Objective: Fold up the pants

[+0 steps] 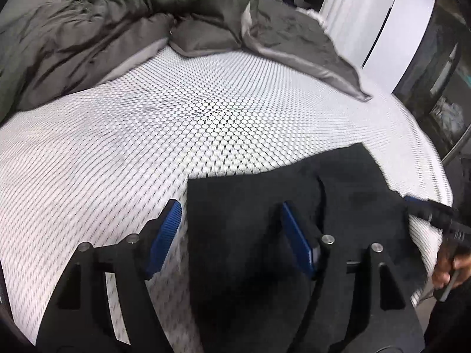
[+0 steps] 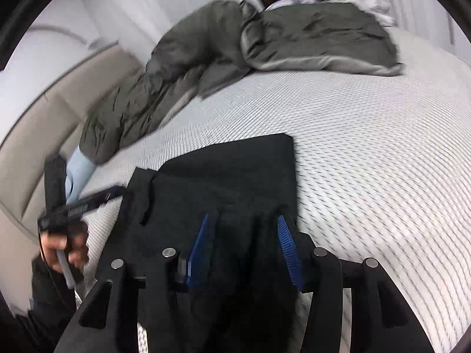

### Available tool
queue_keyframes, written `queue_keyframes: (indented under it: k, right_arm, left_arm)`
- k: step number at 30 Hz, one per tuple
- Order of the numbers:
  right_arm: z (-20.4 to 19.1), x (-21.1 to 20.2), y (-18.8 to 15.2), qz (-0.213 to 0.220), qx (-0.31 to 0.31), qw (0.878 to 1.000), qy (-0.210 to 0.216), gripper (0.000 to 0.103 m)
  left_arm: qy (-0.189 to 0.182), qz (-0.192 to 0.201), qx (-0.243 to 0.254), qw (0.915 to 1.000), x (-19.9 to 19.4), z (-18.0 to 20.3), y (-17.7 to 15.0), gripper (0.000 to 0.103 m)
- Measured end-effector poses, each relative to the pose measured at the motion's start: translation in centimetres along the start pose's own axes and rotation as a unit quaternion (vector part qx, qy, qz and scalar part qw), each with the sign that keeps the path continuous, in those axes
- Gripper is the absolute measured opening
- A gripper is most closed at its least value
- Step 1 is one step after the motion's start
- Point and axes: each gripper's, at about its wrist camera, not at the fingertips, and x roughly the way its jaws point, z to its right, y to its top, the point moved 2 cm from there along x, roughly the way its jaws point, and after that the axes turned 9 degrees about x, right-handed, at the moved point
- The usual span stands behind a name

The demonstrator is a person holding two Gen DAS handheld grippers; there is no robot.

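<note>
The black pants (image 1: 294, 200) lie folded on the white patterned mattress (image 1: 176, 117); in the right wrist view the pants (image 2: 229, 170) fill the lower middle. My left gripper (image 1: 231, 214) is open, its fingers straddling the pants' left edge, nothing held. It also shows at the left of the right wrist view (image 2: 112, 192), near the pants' left edge. My right gripper (image 2: 243, 223) is open over the near part of the pants, cloth bunched between its blue pads (image 2: 287, 244). It shows in the left wrist view (image 1: 412, 203) at the pants' right edge.
A crumpled grey-green duvet (image 1: 103, 29) lies across the far side of the mattress, also seen in the right wrist view (image 2: 182, 67). A grey pillow (image 1: 294, 44) sits at the back. A beige headboard (image 2: 44, 123) and white wall stand at the left.
</note>
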Motion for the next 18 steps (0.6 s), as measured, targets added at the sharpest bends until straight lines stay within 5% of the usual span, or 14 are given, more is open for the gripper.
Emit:
queue_keyframes:
  k: [2,4,6,8,11,14,18]
  right_arm:
    - [-0.1,3.3,0.1,-0.040,-0.023,0.997,-0.055,0.045]
    - [-0.4,4.4,0.3,-0.042,-0.039,0.996,-0.063,0.027]
    - [-1.3,3.3,0.4,-0.017,-0.065,0.997,-0.046,0.019]
    - [-1.0,3.4,0.7,-0.016,-0.071,0.996,-0.045,0.019]
    - [1.0,5.4,0.8,-0.050,-0.039,0.997,-0.042,0.023]
    - [1.6,2.5,0.5,-0.030,-0.001,0.999,-0.022,0.051]
    - [2.5,-1.7,-1.9,-0.013,0.018,1.000,0.000,0.059]
  left_arm:
    - [0.004,-0.019,0.006,0.9998,2.1,0.1,0.9,0.062]
    - [-0.008,-0.019,0.013,0.9997,2.9,0.4,1.2,0.035]
    - [-0.008,-0.012,0.017,0.9997,3.0,0.3,1.4,0.035]
    - [-0.014,-0.016,0.010,0.9997,3.8,0.0,1.3,0.039]
    - [0.009,-0.016,0.007,0.9998,3.3,-0.7,1.0,0.064]
    - [0.018,-0.021,-0.001,0.9996,0.5,-1.8,-0.5,0.068]
    - [-0.017,-0.004,-0.008,0.9998,-4.1,-2.0,-5.3,0.076]
